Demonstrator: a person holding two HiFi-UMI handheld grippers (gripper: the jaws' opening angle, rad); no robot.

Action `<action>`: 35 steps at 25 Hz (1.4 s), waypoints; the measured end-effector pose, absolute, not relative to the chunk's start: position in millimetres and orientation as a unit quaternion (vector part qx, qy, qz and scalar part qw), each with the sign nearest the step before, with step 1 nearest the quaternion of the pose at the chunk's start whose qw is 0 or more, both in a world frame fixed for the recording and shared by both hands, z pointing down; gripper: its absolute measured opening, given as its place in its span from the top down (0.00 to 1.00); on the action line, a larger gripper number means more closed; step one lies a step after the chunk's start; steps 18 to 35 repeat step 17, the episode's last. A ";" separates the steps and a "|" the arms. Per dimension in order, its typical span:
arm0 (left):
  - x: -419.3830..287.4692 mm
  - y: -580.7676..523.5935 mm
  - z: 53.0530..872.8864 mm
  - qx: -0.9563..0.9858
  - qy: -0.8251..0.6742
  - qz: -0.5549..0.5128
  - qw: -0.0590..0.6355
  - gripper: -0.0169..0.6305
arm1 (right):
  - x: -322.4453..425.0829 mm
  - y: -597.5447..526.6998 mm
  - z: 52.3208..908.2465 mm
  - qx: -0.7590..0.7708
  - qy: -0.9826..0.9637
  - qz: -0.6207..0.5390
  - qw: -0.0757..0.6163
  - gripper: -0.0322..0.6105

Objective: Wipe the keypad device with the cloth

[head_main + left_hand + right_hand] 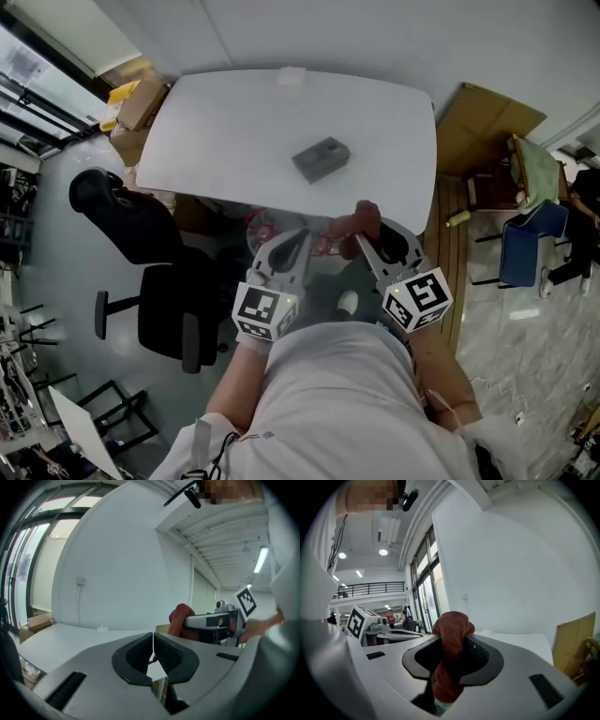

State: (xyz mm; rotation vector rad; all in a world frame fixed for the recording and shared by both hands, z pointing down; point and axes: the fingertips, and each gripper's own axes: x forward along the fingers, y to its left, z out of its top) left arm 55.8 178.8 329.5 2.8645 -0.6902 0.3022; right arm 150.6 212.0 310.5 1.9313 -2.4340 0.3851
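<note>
My right gripper (362, 236) is clamped on the cloth (451, 620), a rust-red wad bulging above the jaws. My left gripper (153, 641) is closed, with nothing between its jaws. Both are held side by side just off the near edge of the surface (216, 131). The keypad device (321, 158) lies mid-surface, ahead of both grippers and apart from the cloth

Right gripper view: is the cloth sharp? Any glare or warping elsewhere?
Right gripper view: cloth sharp, fisheye bends the wall, corners black. Left gripper view: same warping, windows bright at left. Head view: even light, keypad device small but clear.
</note>
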 end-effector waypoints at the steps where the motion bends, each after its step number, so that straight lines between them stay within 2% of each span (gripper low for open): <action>1: 52.5 183.9 329.8 0.963 -0.233 0.106 0.087 0.95 | 149.0 215.8 310.8 0.616 -0.778 0.122 0.003 0.76; 9: 37.3 182.8 311.1 0.963 -0.239 0.103 0.065 0.95 | 135.3 223.5 299.2 0.620 -0.776 0.112 -0.002 0.76; 35: 26.7 202.5 313.0 0.971 -0.208 0.104 0.062 0.95 | 121.0 248.0 295.2 0.647 -0.755 0.108 0.006 0.76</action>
